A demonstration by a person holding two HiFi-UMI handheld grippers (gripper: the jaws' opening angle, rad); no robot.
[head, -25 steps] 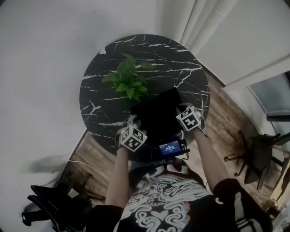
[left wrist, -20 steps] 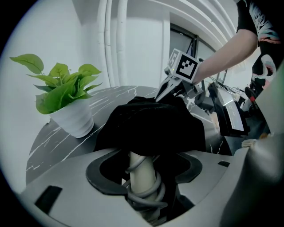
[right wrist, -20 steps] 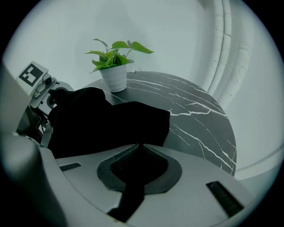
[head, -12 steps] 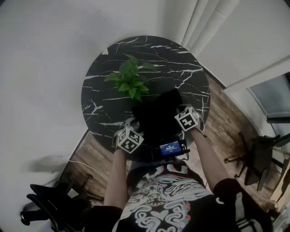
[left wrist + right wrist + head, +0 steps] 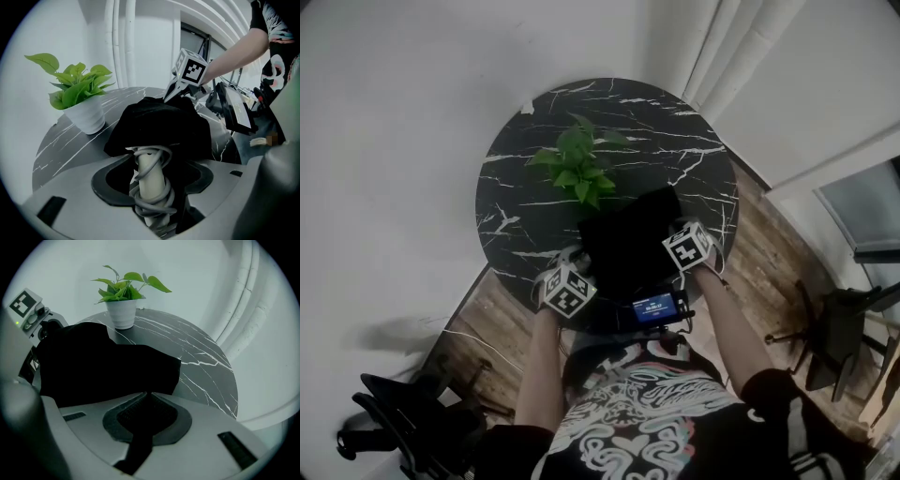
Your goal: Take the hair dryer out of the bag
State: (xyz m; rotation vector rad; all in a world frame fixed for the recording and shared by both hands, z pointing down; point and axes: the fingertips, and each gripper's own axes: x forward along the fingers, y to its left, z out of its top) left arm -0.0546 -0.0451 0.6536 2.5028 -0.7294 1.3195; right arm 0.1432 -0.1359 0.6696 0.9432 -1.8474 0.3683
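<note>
A black bag (image 5: 628, 242) lies on the near part of the round black marble table (image 5: 525, 187). My left gripper (image 5: 579, 272) is at the bag's left end. In the left gripper view a pale hair dryer handle (image 5: 151, 180), wound with grey cord, sticks out of the bag (image 5: 159, 124) and sits between the jaws of that gripper (image 5: 150, 174). The jaws have just been closing and grip it. My right gripper (image 5: 673, 240) is shut on a fold of the bag's fabric (image 5: 103, 366), which runs through its closed jaws (image 5: 146, 401). The dryer's head is hidden inside the bag.
A green plant in a white pot (image 5: 581, 167) stands on the table just beyond the bag. A small device with a lit screen (image 5: 656, 307) hangs at the person's chest by the table's near edge. Dark chairs (image 5: 839, 323) stand on the wooden floor at right and lower left.
My left gripper has shifted a little leftward and back from the bag's left end. The right gripper stays on the bag.
</note>
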